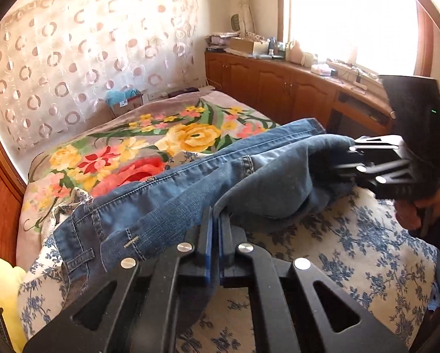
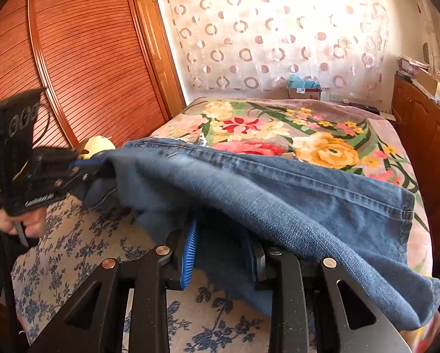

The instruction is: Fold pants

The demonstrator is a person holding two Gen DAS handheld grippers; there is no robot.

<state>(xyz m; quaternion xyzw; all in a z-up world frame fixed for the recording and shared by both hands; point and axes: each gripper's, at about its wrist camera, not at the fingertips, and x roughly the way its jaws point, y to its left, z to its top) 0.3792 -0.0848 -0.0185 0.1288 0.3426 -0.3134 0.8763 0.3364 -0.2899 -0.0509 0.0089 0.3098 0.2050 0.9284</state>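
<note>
Blue jeans point(image 1: 173, 194) hang stretched between both grippers, lifted above the bed; they also fill the middle of the right wrist view point(image 2: 278, 194). My left gripper point(image 1: 215, 220) is shut on the near edge of the denim, by the waistband end. It shows at the left of the right wrist view point(image 2: 87, 167). My right gripper point(image 2: 220, 247) is shut on a fold of the leg end, with cloth draped over its right finger. It shows at the right of the left wrist view point(image 1: 352, 153).
The bed has a blue-flowered sheet point(image 1: 352, 250) near me and a bright floral blanket point(image 2: 308, 135) farther back. A wooden cabinet point(image 1: 278, 88) with clutter stands on the right under the window. A slatted wooden wardrobe point(image 2: 87, 58) stands on the left.
</note>
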